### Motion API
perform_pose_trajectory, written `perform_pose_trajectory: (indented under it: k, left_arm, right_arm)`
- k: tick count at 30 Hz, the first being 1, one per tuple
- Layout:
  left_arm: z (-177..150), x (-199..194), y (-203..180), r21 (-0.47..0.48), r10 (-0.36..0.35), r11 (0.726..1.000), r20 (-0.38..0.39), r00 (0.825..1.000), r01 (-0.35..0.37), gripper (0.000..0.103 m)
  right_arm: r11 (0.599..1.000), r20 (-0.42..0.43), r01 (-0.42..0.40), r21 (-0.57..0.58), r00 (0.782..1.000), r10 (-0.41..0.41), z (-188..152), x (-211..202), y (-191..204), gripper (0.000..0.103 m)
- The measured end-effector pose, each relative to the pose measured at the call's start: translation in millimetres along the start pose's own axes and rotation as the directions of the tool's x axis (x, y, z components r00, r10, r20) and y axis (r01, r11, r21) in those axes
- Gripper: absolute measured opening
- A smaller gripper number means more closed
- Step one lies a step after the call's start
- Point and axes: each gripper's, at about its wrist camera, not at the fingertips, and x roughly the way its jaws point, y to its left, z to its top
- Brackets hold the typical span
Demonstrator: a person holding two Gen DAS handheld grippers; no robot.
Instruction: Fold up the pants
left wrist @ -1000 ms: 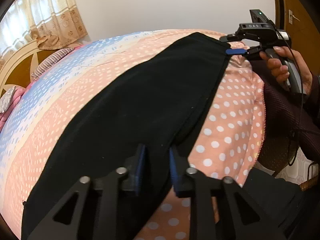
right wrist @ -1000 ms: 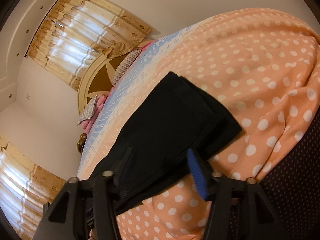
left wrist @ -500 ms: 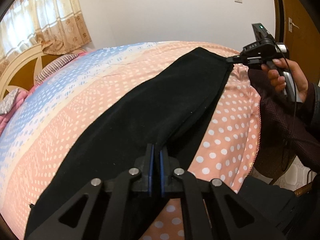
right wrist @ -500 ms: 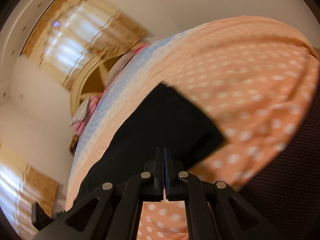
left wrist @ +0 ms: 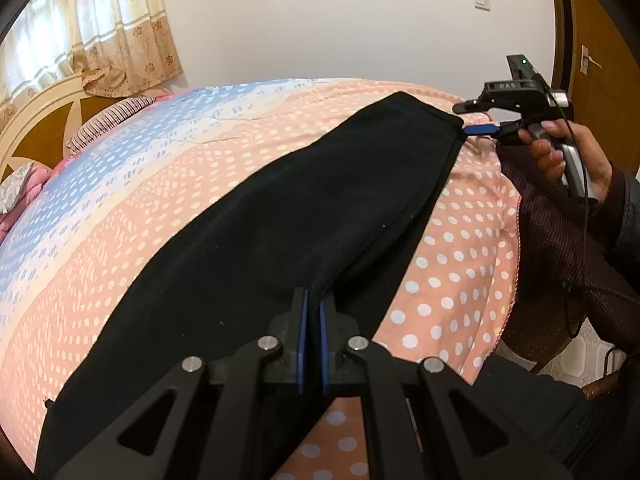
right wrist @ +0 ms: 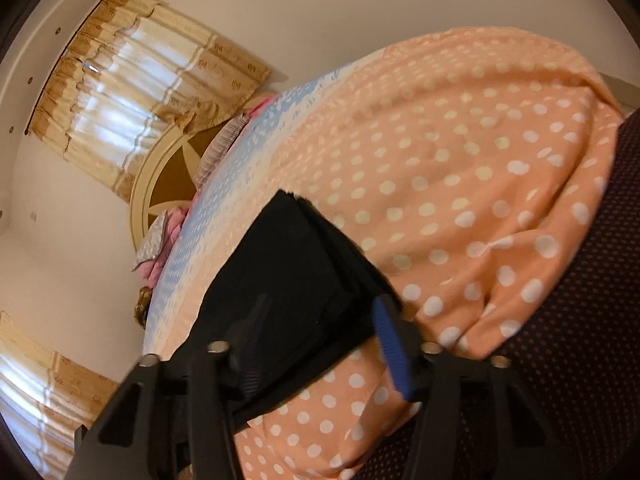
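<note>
Black pants lie folded lengthwise on the bed, running from near left to far right. My left gripper is shut on the pants' near edge, pinching a fold of cloth. My right gripper is open, its jaws straddling the far end of the pants by the bed's edge. In the left wrist view the right gripper shows at the pants' far corner, held by a hand, with the blue pad apart from the upper finger.
The bed has a peach polka-dot and blue patterned cover. A headboard and curtains stand at the far left. A dark dotted fabric hangs off the right of the bed. A door is at the right.
My left gripper closed on the pants' edge and stays shut. My right gripper closed half a second ago and has now opened again at the pants' end.
</note>
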Motion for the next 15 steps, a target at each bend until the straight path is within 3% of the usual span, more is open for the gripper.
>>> perform_pose_trajectory:
  k: [3, 4, 5, 12, 15]
  left_arm:
    - [0, 1, 1, -0.004, -0.003, 1.0, -0.002, 1.0, 0.003, 0.006]
    - [0, 1, 1, -0.005, -0.003, 1.0, -0.002, 1.0, 0.003, 0.006]
    - [0, 0, 2, -0.007, -0.003, 1.0, -0.001, 1.0, 0.003, 0.006]
    - [4, -20, -3, 0.005, -0.021, 1.0, 0.045, 0.999, 0.021, 0.006]
    - [0, -18, -10, 0.025, -0.026, 0.999, 0.032, 0.999, 0.025, 0.006]
  right_arm:
    - [1.0, -0.004, -0.009, -0.005, 1.0, 0.009, 2, 7, -1, 0.042]
    - [1.0, 0.003, -0.008, -0.007, 1.0, 0.008, 3, 8, -2, 0.017]
    - [1.0, 0.01, 0.005, -0.02, 1.0, -0.005, 4, 9, -1, 0.005]
    - [0.987, 0.092, 0.012, -0.163, 0.996, 0.003, 2, -28, 37, 0.005]
    - [0.985, 0.095, 0.039, -0.166, 0.995, -0.024, 1, -34, 33, 0.005]
